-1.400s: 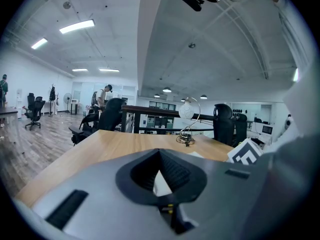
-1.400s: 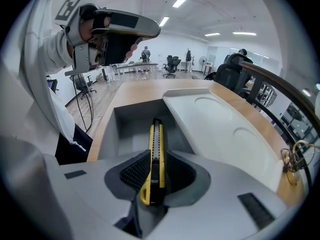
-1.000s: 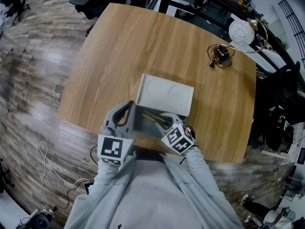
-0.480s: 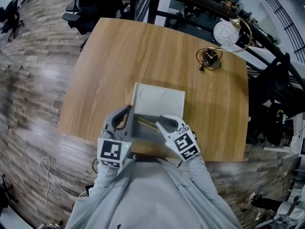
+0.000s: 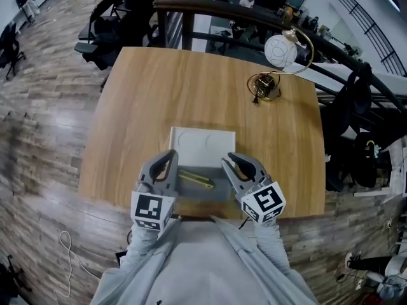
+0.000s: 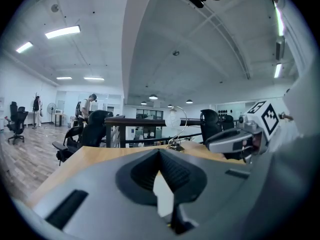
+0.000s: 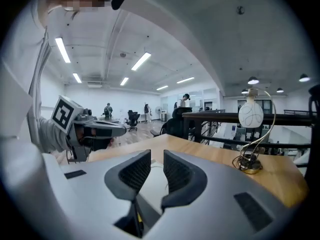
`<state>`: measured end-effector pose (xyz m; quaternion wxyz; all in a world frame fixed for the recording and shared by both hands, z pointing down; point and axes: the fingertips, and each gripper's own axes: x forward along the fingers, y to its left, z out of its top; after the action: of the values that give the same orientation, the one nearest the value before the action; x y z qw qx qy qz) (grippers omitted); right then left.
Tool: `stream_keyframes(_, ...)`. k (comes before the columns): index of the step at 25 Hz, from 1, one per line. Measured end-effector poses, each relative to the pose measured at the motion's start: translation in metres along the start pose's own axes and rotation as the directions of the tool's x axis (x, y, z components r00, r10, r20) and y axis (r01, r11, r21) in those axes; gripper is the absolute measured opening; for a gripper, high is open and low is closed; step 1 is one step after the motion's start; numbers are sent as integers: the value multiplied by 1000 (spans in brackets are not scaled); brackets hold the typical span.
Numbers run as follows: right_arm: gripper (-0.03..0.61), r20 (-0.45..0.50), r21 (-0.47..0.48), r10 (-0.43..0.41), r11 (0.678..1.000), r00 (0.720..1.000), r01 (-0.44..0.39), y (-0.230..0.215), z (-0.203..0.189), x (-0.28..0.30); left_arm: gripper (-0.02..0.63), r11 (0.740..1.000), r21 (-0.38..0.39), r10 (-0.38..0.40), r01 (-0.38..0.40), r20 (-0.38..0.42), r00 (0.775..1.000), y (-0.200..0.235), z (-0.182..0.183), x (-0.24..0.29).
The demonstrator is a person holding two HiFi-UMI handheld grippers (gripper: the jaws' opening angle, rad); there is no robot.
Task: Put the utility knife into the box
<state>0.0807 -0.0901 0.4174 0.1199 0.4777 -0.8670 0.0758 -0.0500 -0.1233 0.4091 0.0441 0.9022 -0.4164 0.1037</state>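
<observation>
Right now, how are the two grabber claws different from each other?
The left gripper has its jaws closed, with the tips touching. The right gripper has its jaws a little apart. In the head view, the left gripper sits by the left side of the box, and the right gripper sits by its right side. Both are grey, carry a marker cube and hold nothing. The yellow utility knife lies in the box between them.

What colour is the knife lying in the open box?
The knife is yellow, seen best in the head view.
</observation>
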Motion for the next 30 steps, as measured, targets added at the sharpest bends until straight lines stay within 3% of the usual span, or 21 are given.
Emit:
stream_keyframes(6, 77, 121, 33, -83, 996, 989, 80, -15, 28, -26, 18, 999, 10, -48, 47, 16, 999, -12, 9, 4)
stream_keyframes(15, 35, 207, 82, -206, 978, 956, 193, -32, 40, -61, 18, 991, 24, -131, 130, 43, 990, -38, 19, 16)
stream_keyframes(30, 15, 205, 83, -213, 976, 955, 199, -21, 25, -75, 18, 987, 12, -159, 159, 39, 986, -49, 14, 20)
